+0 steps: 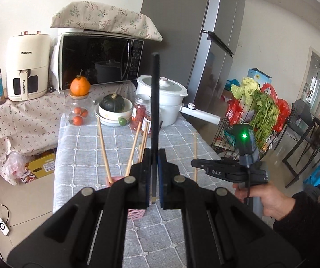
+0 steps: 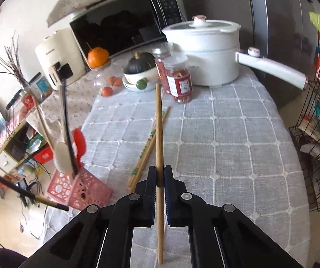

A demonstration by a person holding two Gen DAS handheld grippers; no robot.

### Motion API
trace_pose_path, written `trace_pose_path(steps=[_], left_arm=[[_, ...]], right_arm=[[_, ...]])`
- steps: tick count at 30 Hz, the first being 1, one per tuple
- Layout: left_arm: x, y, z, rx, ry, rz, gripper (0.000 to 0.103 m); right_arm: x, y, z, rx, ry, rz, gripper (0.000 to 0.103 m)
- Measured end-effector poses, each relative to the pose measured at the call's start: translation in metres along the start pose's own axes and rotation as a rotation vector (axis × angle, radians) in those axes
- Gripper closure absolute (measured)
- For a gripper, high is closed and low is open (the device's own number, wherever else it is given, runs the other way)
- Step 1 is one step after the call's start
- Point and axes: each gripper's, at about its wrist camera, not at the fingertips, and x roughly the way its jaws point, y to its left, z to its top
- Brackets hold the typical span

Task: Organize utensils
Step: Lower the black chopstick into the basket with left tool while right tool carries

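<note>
Gripping a black chopstick [image 1: 155,111], the left gripper [image 1: 153,176] has its jaws closed tight above the pink basket [image 1: 135,214]. Only the right wrist view shows that basket [image 2: 79,189] whole, at the near left of the surface [image 2: 226,147], holding a spatula [image 2: 79,143]. The right gripper [image 2: 159,185] clamps a wooden chopstick [image 2: 159,134]; more chopsticks [image 2: 146,149] lie beyond, then the jars [image 2: 180,80] and white pot [image 2: 204,51].
</note>
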Motion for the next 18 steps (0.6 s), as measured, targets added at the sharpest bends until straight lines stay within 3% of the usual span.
trace_pose_path(steps=[9,18], left_arm=[[0.001,0.023,0.009,-0.003,-0.055,0.114,0.096],[0.044,0.039,-0.005,0.008,0.074,0.167,0.096]], right_arm=[[-0.052,0.034,0.016,-0.04,-0.178,0.088,0.096],[-0.078,0.057,0.028,-0.058,-0.259,0.174,0.096]])
